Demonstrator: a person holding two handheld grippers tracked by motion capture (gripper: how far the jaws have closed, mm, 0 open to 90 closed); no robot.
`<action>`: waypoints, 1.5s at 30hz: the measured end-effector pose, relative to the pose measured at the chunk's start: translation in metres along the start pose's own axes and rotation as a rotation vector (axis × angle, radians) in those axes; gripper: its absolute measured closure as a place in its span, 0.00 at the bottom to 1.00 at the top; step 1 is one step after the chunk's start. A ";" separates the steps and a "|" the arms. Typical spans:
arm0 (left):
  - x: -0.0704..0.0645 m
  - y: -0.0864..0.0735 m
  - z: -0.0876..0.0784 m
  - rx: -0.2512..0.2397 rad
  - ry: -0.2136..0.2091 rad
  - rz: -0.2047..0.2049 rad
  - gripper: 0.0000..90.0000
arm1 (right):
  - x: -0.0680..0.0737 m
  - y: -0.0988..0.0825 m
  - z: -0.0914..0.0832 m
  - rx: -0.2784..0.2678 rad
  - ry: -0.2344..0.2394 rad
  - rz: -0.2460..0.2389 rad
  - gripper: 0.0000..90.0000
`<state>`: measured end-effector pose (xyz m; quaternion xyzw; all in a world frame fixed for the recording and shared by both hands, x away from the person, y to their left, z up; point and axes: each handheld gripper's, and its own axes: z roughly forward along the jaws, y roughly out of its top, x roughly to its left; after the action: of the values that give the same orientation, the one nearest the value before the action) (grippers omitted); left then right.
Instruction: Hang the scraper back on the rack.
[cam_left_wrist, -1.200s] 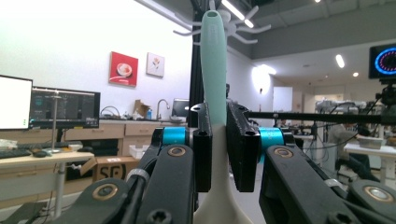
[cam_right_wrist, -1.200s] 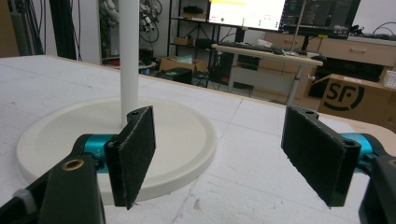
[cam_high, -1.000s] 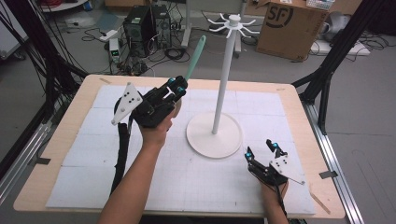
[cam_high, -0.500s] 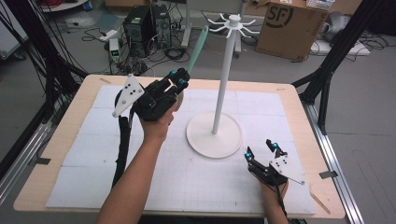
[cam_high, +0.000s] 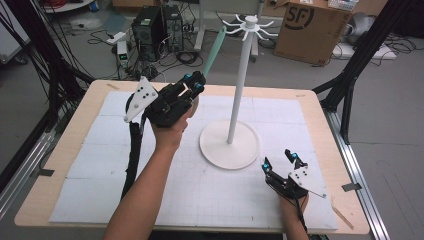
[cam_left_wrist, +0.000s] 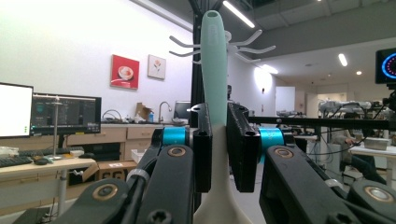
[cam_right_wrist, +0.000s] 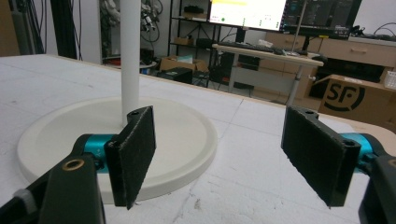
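Lab, monitors (cam_left_wrist: 65, 114), cables (cam_high: 30, 55), computer towers (cam_high: 157, 25)

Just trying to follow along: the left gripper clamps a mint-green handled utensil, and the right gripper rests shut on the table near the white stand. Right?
Almost. The right gripper is open, jaws wide apart with nothing between them, as the right gripper view shows. The left gripper does clamp the mint-green handled utensil.

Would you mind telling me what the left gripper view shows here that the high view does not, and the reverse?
Left gripper view alone: the hole at the tip of the mint-green utensil handle, and its pale lower part widening below the black pads that clamp it. High view alone: the stand's round base on the white-covered table, and the right gripper resting open near it. Both share the left gripper shut on the handle, and the white stand's hooks at the top.
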<state>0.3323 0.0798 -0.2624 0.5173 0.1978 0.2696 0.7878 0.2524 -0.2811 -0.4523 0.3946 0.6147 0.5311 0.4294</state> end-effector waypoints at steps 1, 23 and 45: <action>0.000 0.000 0.000 0.001 -0.001 -0.002 0.90 | 0.000 0.000 0.000 0.001 0.000 -0.001 0.29; -0.001 -0.008 0.009 0.044 -0.014 -0.030 0.90 | 0.000 0.000 0.000 0.001 -0.002 0.001 0.29; 0.003 -0.009 0.007 0.106 0.011 -0.029 0.64 | 0.000 0.000 0.000 0.002 -0.002 0.004 0.29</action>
<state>0.3410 0.0739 -0.2676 0.5541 0.2236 0.2498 0.7620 0.2520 -0.2812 -0.4523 0.3967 0.6141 0.5308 0.4287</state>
